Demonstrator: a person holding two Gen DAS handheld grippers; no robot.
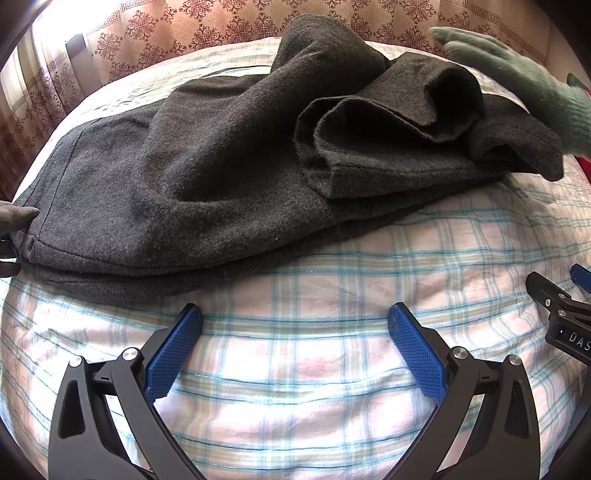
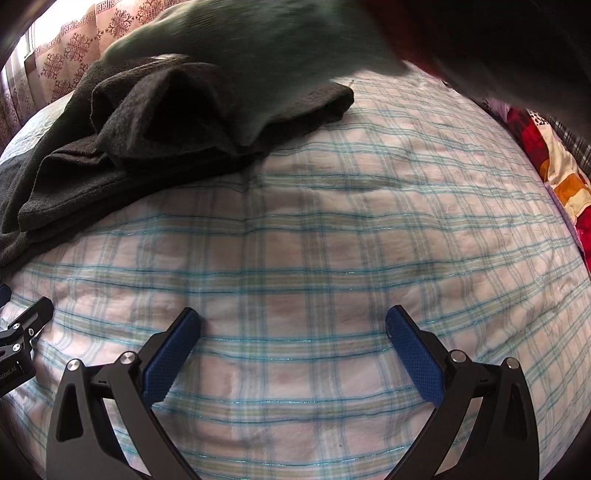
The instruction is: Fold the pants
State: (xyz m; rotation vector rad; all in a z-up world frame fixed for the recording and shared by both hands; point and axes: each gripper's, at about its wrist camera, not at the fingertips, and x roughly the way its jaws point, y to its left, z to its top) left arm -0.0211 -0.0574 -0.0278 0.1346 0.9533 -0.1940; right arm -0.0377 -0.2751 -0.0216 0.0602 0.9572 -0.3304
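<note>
gloved hand (image 1: pixel 532 85) over pants (image 1: pixel 221 166) (blurred), plaid sheet (image 1: pixel 314 295) beneath.

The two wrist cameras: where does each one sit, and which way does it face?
Left wrist: behind the open left gripper, facing the dark grey pants on the plaid sheet; a gloved hand shows.
Right wrist: behind the open right gripper, facing mostly bare sheet.
Shared: pants, sheet, gloved hand, patterned curtain.
</note>
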